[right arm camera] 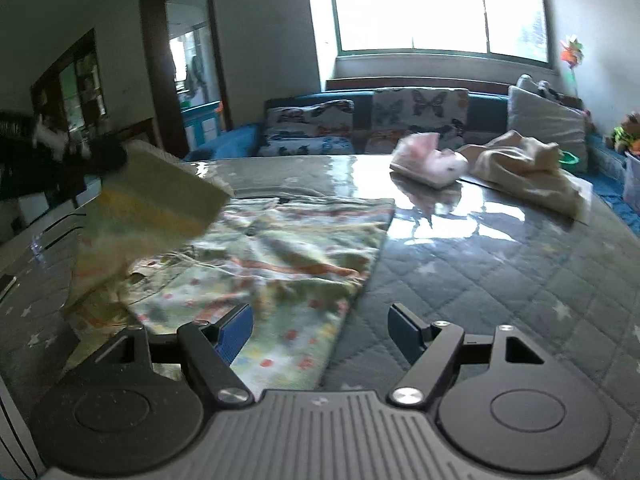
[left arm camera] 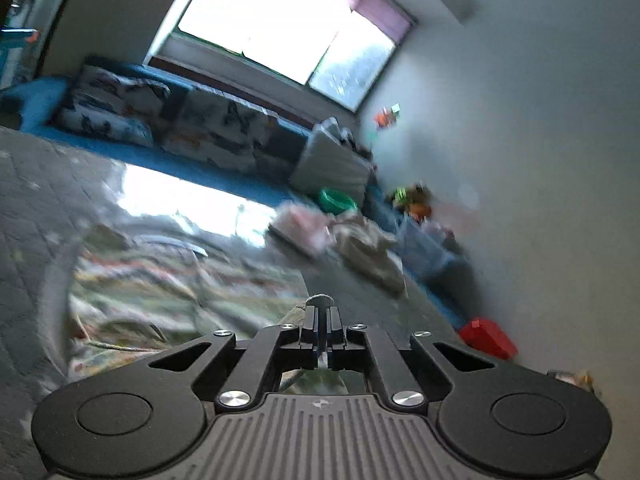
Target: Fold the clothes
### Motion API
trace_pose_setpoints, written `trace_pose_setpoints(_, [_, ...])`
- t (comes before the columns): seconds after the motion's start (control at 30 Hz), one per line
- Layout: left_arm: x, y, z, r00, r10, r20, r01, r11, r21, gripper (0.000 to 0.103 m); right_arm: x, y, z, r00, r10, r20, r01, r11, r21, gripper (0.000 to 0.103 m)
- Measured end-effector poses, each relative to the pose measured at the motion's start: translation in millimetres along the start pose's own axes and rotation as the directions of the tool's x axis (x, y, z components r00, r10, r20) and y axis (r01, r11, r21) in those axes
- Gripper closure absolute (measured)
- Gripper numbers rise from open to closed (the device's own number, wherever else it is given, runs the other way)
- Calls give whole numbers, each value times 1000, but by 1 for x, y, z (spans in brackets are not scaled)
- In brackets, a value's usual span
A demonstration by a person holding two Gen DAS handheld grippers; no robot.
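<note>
While left tongs point(left arm camera: 322, 312) pinch printed garment point(right arm camera: 280, 256), no writing reads.

Left wrist view: mounted just behind the left tongs point(left arm camera: 322, 312), low over the quilted desk point(left arm camera: 36, 216), tilted hard so the window point(left arm camera: 280, 32) leans across the top; looking along the desk toward the window wall and the corner to its right; close to the patterned garment point(left arm camera: 168, 280); blurred.

Right wrist view: mounted behind the right tongs point(right arm camera: 320, 330), level, a little above the desk point(right arm camera: 500, 272), facing the window point(right arm camera: 436, 4) squarely; garment point(right arm camera: 280, 248) directly below and ahead.

Shared by both: window, butterfly cushions point(left arm camera: 116, 104) point(right arm camera: 420, 112) beneath it, grey pillow point(left arm camera: 332, 160) point(right arm camera: 548, 120), pink bundle point(left arm camera: 300, 224) point(right arm camera: 432, 160), beige cloth point(left arm camera: 368, 248) point(right arm camera: 528, 172), garment, desk.
</note>
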State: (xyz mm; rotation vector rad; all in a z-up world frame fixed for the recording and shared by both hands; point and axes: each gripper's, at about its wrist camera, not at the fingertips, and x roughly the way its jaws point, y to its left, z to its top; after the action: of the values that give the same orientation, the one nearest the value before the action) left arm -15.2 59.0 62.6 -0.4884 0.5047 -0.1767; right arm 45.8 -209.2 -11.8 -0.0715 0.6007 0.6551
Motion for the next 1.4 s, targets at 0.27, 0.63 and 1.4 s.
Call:
trace_pose_setpoints(0.27, [30,4,-40,976,-24,-218,37,998,54,85,3,-2,1,1000,9,-19,-9,1000,28,28])
trace_pose_setpoints(0.63, [-5,80,-37,955,244,-169,-227,967,113,80,49,25,13,981,150,-120,-147,989,37,50])
trace_pose_setpoints(1.4, [26,125,-23,936,295,-193,-269,951,151,72,93,55,21,984,48,-174,-71,989,-130,58])
